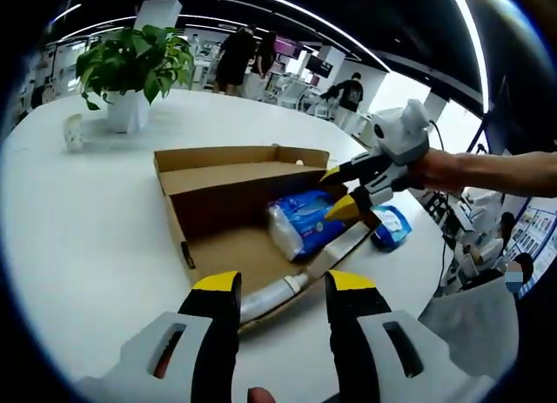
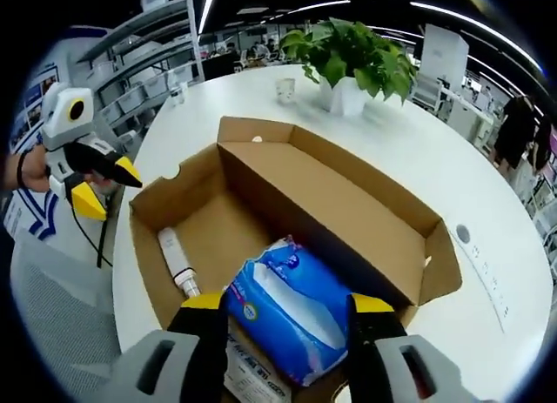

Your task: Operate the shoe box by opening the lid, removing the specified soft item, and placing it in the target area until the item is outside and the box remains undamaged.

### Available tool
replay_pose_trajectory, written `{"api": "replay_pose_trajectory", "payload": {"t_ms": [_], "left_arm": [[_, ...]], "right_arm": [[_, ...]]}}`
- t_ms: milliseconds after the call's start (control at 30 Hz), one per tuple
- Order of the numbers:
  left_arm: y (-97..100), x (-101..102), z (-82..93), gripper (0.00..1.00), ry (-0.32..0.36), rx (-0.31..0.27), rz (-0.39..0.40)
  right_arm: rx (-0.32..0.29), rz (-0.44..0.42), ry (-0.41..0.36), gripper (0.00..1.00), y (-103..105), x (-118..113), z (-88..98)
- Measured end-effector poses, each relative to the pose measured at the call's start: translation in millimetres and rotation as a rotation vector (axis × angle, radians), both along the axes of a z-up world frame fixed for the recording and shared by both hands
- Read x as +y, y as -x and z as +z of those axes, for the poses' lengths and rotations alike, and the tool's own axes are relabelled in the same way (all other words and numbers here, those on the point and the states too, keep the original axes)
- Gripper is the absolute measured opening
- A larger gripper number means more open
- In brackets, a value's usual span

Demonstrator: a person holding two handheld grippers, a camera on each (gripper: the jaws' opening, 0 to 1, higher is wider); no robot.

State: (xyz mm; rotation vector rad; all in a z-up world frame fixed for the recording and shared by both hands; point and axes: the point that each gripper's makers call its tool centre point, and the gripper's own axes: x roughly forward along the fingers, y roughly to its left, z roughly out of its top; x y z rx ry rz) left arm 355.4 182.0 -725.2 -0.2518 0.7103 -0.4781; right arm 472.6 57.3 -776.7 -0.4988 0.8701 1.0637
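Two grippers active | open brown cardboard shoe box, lid back | soft blue plastic tissue pack inside at 6 o'clock | right gripper jaws spread, straddling pack, unclenched | left gripper released, 9 o'clock off box | step: grasp; next: clamp, lift out

White tabletop carries a potted plant in a white pot, with a small white cup just beside it. A white tube-shaped bottle lies inside the cardboard carton. A small blue packet lies on the tabletop. People stand in the background.
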Motion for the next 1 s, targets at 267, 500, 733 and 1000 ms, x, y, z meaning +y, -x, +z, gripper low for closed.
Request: {"api": "replay_pose_trajectory", "payload": {"t_ms": [267,500,733,1000], "left_arm": [[3.8,4.0,-1.0,0.39,0.001,0.006,0.01],[9.4,4.3,-3.2,0.39,0.008,0.011,0.02],[10.8,4.4,-3.7,0.43,0.004,0.011,0.011],[10.8,5.7,-2.5,0.43,0.02,0.015,0.018]], "right_arm": [[-0.005,0.115,0.104,0.62,-2.0,-1.8,-19.7],[-0.018,0.181,0.151,0.65,-1.8,1.4,-32.4],[-0.015,0.216,0.181,0.66,-3.6,4.8,-40.7],[-0.006,0.253,0.218,0.65,-6.6,9.6,-54.4]]}}
